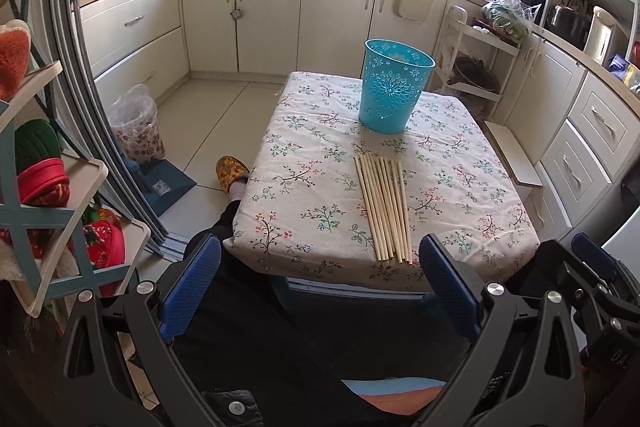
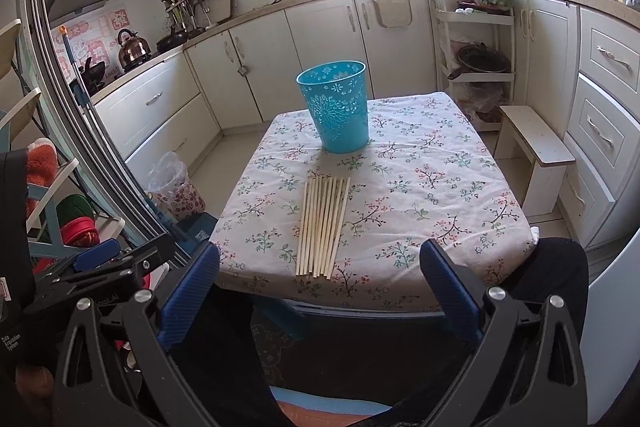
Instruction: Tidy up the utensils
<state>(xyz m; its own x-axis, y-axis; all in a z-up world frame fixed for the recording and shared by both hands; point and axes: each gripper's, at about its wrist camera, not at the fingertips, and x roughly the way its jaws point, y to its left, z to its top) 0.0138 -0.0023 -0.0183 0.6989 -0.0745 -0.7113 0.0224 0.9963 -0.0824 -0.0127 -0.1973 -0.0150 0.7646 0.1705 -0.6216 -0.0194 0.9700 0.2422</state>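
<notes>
Several pale wooden chopsticks (image 1: 385, 207) lie side by side near the front edge of a small table with a floral cloth (image 1: 312, 155). A teal perforated cup (image 1: 394, 87) stands upright behind them. My left gripper (image 1: 320, 259) is open and empty, held before the table's front edge, below the chopsticks. In the right wrist view the chopsticks (image 2: 323, 225) and the teal cup (image 2: 335, 105) show on the same table (image 2: 440, 187). My right gripper (image 2: 320, 263) is open and empty, also short of the front edge.
A white stool (image 2: 536, 155) stands right of the table, kitchen cabinets (image 1: 264, 15) behind. A bagged bin (image 1: 138, 127) and a blue dustpan (image 1: 164, 183) sit on the floor at left. A shoe rack (image 1: 48, 187) stands at far left. A slippered foot (image 1: 231, 173) rests beside the table.
</notes>
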